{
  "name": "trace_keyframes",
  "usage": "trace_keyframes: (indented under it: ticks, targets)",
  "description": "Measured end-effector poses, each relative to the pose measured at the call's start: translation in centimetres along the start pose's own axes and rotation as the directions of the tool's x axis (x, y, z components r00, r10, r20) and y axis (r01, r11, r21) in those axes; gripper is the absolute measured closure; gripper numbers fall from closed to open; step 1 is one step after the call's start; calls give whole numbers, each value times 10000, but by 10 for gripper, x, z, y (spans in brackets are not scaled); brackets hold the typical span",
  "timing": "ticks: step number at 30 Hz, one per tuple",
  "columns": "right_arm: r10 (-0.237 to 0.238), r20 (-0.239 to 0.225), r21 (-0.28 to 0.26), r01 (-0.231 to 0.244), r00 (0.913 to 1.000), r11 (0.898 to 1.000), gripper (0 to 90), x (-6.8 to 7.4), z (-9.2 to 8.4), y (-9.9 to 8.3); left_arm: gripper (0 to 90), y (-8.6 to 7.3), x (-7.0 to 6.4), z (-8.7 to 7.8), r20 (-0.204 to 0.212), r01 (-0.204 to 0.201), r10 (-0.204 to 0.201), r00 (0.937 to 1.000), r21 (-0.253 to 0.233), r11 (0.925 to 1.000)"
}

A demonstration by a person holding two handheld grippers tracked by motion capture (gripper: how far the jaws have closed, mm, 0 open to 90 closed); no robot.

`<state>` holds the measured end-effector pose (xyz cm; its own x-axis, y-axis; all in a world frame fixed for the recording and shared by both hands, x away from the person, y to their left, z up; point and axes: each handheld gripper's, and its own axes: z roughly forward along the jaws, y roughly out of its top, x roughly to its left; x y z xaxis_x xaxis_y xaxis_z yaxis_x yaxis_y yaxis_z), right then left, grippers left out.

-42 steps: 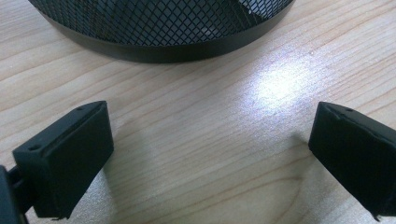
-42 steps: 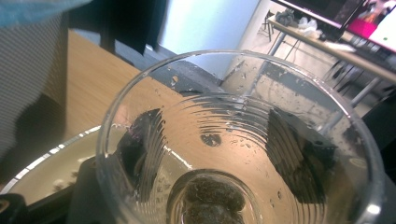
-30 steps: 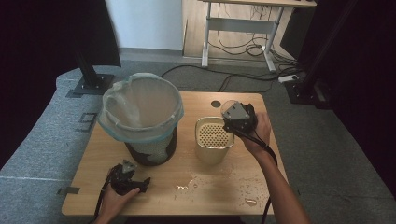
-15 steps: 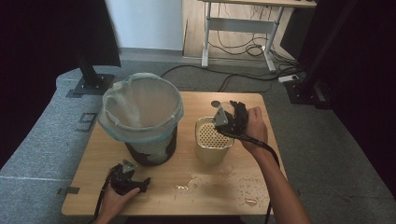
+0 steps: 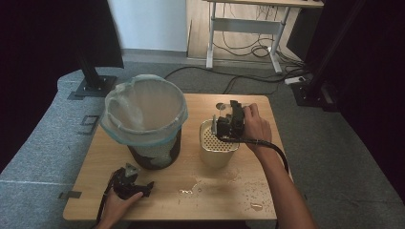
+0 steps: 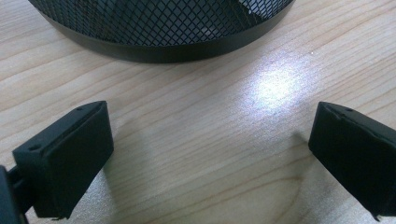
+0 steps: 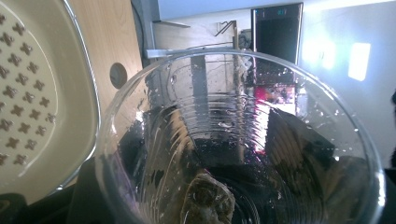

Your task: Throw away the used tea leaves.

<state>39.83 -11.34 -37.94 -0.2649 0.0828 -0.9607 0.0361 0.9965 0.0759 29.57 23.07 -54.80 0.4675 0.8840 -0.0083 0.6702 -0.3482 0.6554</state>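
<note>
The right gripper (image 5: 228,125), clamped on a tipped wet plastic cup (image 7: 243,140) over the cream strainer bin (image 5: 216,149), could let its tea bag (image 7: 208,198) drop onto the bench (image 5: 205,191) beside it, while the left gripper (image 5: 130,183) rests open near the mesh bin (image 5: 148,152).

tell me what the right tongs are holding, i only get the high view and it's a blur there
Observer: A clear plastic cup, its inside wet with droplets.
Operator: anything in it
Observer: Yes, what looks like a soaked tea bag lies at the bottom.
Operator: and the left tongs, open or shut
Observer: Open. The left tongs have their jaws wide apart just above bare wood, facing the base of the black mesh basket.
</note>
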Motion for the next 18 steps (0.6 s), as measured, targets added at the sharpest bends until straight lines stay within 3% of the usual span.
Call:
trace_keyframes:
  ticks: [4,6,9,12,18]
  targets:
    - [-1123,245,131,1120,9934,9936,375,6,2,5,0,0,0,0,-1,-2,2,10000,0,10000]
    - [-1812,401,241,1803,9826,9833,375,12,4,7,0,0,0,0,-3,0,0,10000,-1,10000]
    - [-2461,459,323,2448,9682,9690,375,18,5,11,0,0,0,0,-2,-1,1,10000,-1,10000]
    - [-2725,518,301,2713,9607,9620,376,21,6,14,0,0,0,0,-2,0,0,10000,-3,10000]
    - [-3462,779,277,3451,9349,9382,379,22,6,20,0,0,0,0,-7,-2,2,10000,-3,10000]
